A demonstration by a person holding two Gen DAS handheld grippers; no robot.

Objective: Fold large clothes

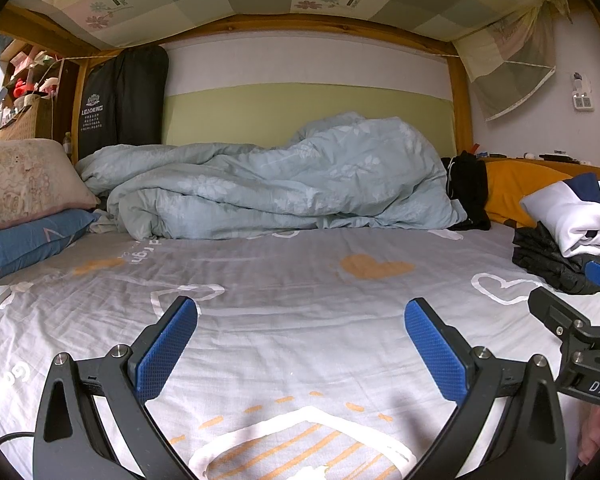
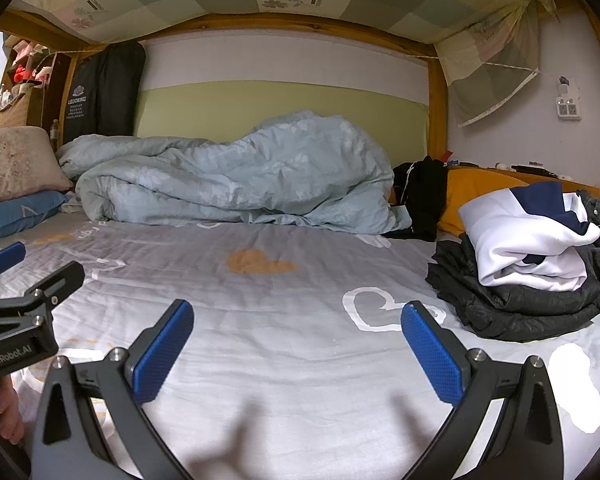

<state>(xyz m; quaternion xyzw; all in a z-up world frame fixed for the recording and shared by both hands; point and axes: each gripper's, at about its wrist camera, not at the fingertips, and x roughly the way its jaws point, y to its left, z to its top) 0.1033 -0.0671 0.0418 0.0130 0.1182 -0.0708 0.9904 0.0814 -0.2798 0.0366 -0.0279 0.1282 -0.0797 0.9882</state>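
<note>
White-and-navy folded garment (image 2: 532, 236) sits atop a crumpled black jacket (image 2: 512, 304) at the right side of the grey heart-print bedsheet (image 2: 284, 320), ahead and right of the right tongs (image 2: 298, 354). Left tongs (image 1: 300, 352) hover further left. Both gape wide, holding nothing.

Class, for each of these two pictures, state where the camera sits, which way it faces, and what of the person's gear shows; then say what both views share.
Left wrist: on the left gripper, low over the bed sheet, facing the blue duvet; the right gripper shows at the right edge.
Right wrist: on the right gripper, facing likewise; the left gripper shows at left, the clothes pile closer.
Shared: duvet, sheet, pile, pillows, both jaws open.
</note>
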